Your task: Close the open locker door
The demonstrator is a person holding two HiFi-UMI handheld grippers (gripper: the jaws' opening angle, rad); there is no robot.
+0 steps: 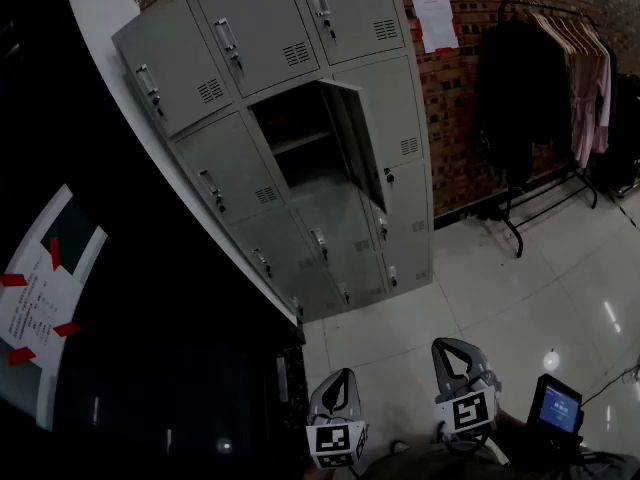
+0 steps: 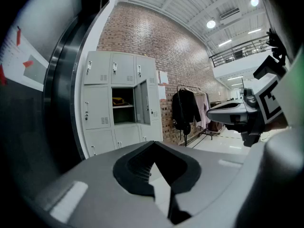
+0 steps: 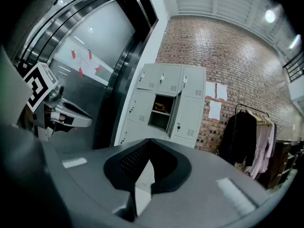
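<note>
Both grippers are held low and side by side, left gripper (image 1: pixel 343 373) and right gripper (image 1: pixel 443 346). Each has its jaws together with nothing between them, as the left gripper view (image 2: pixel 153 142) and the right gripper view (image 3: pixel 148 139) both show.

Under the jaws and ahead of them runs a glossy pale floor (image 1: pixel 500 298). Well ahead of both jaws a brick wall (image 1: pixel 470 88) rises, and a grey locker bank (image 1: pixel 225 168) stands against it. To the left of the jaws is a dark steel panel (image 1: pixel 150 348) with a notice (image 1: pixel 40 298) taped on at red corners. Ahead and to the right of the jaws is a clothes rack (image 1: pixel 550 88) hung with dark and pink garments.

The open locker door (image 1: pixel 360 143) is in the bank's middle row and middle column, far from either pair of jaws. It is swung out on its right edge and untouched. Its compartment (image 1: pixel 300 138) has a shelf carrying a yellowish item (image 3: pixel 161 107) that is too small to identify. Paper sheets (image 1: pixel 435 18) hang on the brick to the right of the bank. Just right of the right jaws is a small lit screen (image 1: pixel 555 405).
</note>
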